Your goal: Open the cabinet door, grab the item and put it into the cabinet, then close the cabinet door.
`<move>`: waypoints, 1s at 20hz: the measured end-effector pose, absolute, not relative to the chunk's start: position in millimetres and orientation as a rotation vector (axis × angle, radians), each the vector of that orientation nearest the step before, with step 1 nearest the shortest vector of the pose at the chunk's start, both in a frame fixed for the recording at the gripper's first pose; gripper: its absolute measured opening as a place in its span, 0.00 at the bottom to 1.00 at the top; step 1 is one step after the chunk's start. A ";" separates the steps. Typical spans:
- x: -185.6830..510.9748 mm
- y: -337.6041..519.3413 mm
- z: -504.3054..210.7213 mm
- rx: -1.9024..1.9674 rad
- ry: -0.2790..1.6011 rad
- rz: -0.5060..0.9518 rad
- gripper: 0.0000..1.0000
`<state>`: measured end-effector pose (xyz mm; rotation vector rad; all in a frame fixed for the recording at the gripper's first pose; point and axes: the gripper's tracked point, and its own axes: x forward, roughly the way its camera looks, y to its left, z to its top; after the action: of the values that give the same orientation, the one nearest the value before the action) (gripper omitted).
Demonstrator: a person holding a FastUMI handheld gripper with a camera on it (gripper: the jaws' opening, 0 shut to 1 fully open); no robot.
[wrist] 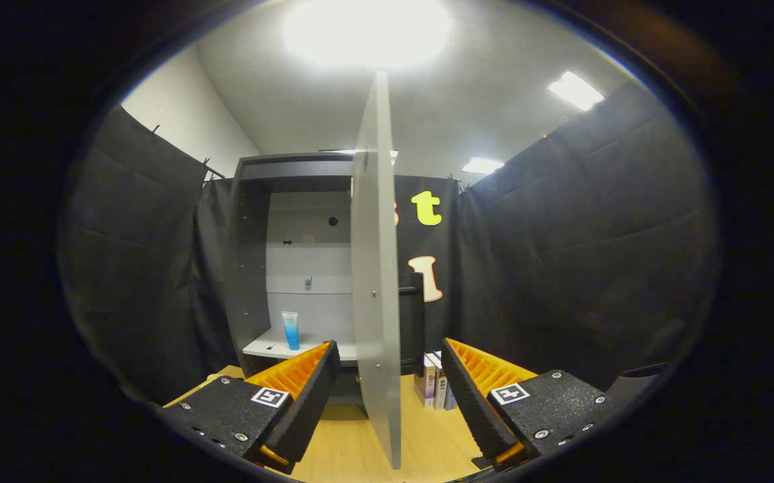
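A: How do the tongs point(390, 376) sit?
B: Level, wide open and empty, their 2 orange fingers point(293, 372) straddling the edge-on grey cabinet door point(375, 268).
A: The blue tube point(290, 330)?
B: Upright on the grey cabinet's point(253, 268) white shelf point(273, 345), above the wooden desk point(360, 449).

No readable words or numbers, square black-and-white marker on the left finger point(270, 396) at lower left, matching marker on the right finger point(509, 393) at lower right, print on the blue tube point(290, 330) and book spines point(435, 382) too small to read
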<state>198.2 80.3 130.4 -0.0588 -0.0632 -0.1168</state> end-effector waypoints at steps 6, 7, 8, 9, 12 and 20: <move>212.5 14.7 139.4 -0.007 -0.064 -0.243 0.93; 218.0 5.8 138.5 0.004 -0.061 -0.266 0.93; 224.1 -2.7 137.1 0.016 -0.056 -0.289 0.93; 230.6 -10.7 135.6 0.026 -0.052 -0.304 0.93; 259.6 -18.3 123.8 0.041 -0.029 -0.328 0.93; 277.0 -21.7 112.5 0.051 0.006 -0.380 0.93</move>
<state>277.0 -21.7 112.5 0.0505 0.0060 -0.3802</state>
